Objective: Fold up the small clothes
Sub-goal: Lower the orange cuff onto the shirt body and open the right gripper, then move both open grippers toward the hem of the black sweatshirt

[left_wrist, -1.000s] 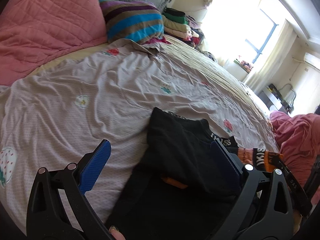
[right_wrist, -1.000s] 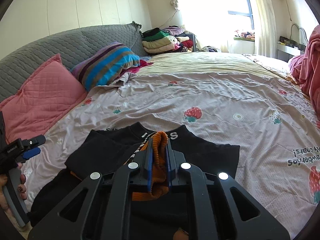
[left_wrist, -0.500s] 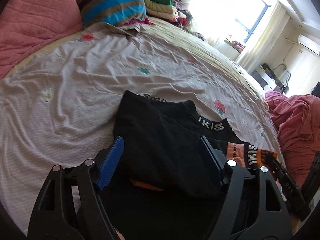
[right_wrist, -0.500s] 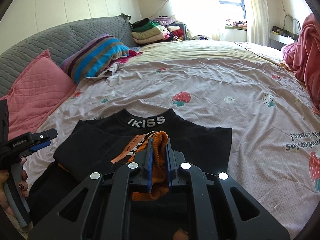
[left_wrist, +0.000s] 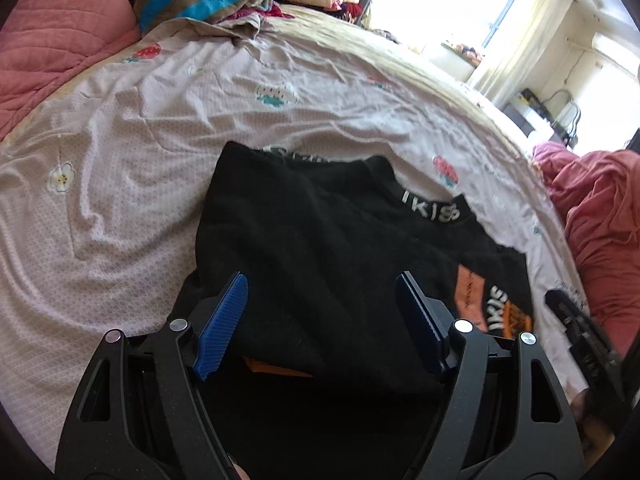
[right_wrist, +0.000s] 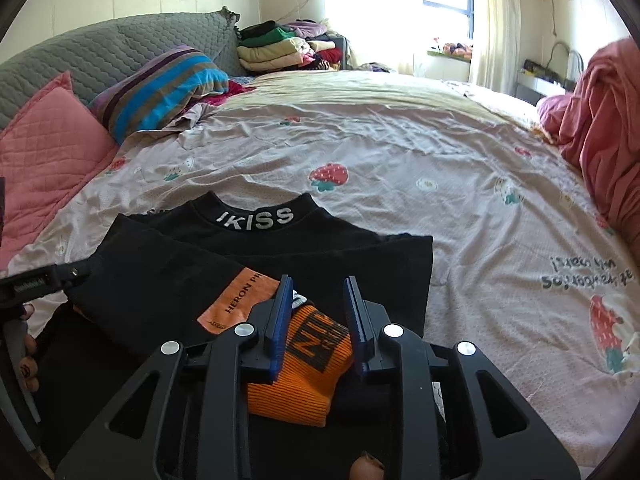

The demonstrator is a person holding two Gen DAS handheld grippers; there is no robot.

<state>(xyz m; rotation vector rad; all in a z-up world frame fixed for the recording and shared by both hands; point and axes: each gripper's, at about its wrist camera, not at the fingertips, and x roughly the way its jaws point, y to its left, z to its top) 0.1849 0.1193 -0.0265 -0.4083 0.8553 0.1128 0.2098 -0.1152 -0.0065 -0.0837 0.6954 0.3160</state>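
Note:
A small black top (left_wrist: 320,240) with an "IKISS" collar (right_wrist: 256,218) lies on the bed, both sleeves folded in over its front. Its orange ribbed cuff (right_wrist: 304,372) rests on the cloth. My left gripper (left_wrist: 320,300) is open and empty, its blue pads wide apart over the left fold. My right gripper (right_wrist: 318,304) is open, its jaws standing either side of the orange cuff without pinching it. The left gripper's tip also shows in the right wrist view (right_wrist: 44,280).
The strawberry-print sheet (right_wrist: 440,184) covers the bed. A pink cushion (right_wrist: 44,152) and a striped pillow (right_wrist: 160,84) lie at the left. Stacked clothes (right_wrist: 288,48) sit at the back. A pink blanket (right_wrist: 604,128) is heaped at the right.
My right gripper has opened and let go of the orange cuff, which now lies flat on the top. My left gripper has moved forward over the garment, still open.

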